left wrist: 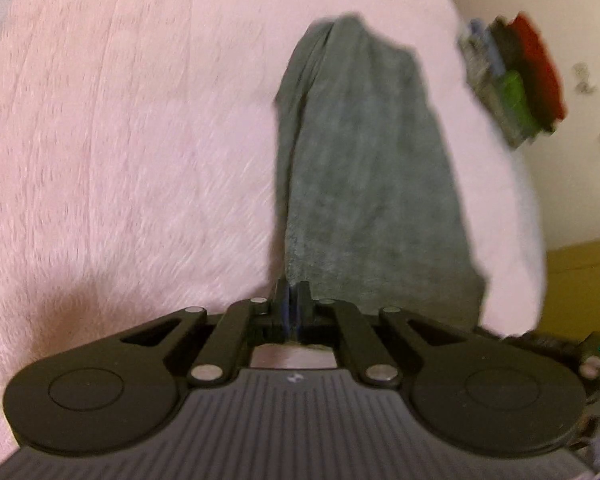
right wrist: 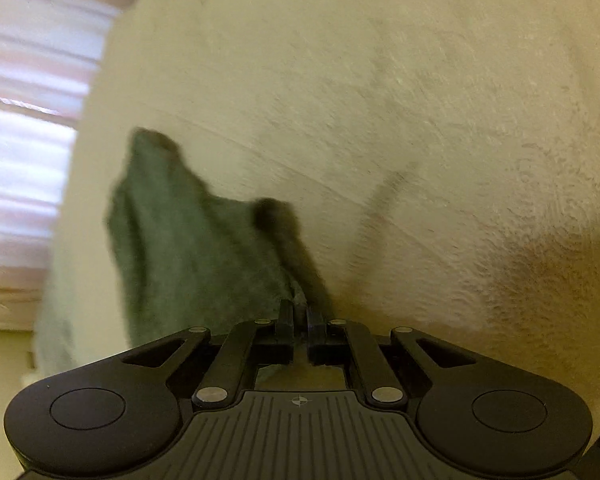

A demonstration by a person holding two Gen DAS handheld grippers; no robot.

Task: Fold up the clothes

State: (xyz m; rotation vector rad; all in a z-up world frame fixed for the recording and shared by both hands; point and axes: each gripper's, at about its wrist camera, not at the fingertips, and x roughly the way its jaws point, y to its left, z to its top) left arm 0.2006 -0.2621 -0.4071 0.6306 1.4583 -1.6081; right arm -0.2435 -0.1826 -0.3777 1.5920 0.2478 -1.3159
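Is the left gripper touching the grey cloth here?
Touching. The left wrist view shows the left gripper closed on the near edge of the grey cloth.

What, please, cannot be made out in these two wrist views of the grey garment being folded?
- Grey garment: its type; bunched and motion-blurred in both wrist views.
- Left tongs, right tongs: how much cloth is pinched, hidden by the fingers.
- Stack of folded clothes: individual pieces, blurred, at the bed's edge.

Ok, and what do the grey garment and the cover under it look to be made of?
The grey garment looks like a soft, matte knit, perhaps fleece or terry: its surface is finely nubbly and it hangs in limp folds. The pale cover looks like plush, fuzzy fabric, with brushed pile streaks. Motion blur leaves both uncertain.
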